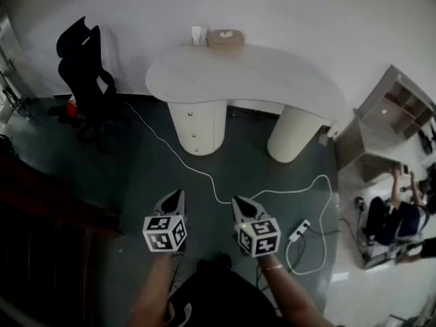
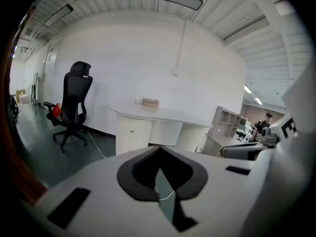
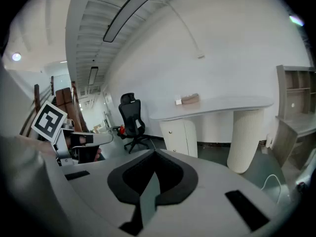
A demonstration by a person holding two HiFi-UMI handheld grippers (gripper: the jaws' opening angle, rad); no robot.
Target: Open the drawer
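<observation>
A white desk [image 1: 272,73] with a curved top stands across the floor ahead of me. Its left pedestal holds the drawers [image 1: 197,125], shut, each with a small round knob; they also show as drawers [image 2: 132,131] and drawers [image 3: 178,134]. My left gripper [image 1: 178,195] and right gripper [image 1: 238,201] hover side by side over the dark floor, well short of the desk and pointing toward it. The left gripper [image 2: 159,148] is shut with nothing in it. The right gripper [image 3: 154,155] also has its jaws together, empty.
A black office chair [image 1: 85,80] stands left of the desk. A white cable [image 1: 204,176] runs across the floor to a power strip [image 1: 298,231]. A tissue box [image 1: 225,38] sits on the desk. A shelf unit [image 1: 392,114] and a seated person [image 1: 388,216] are at the right.
</observation>
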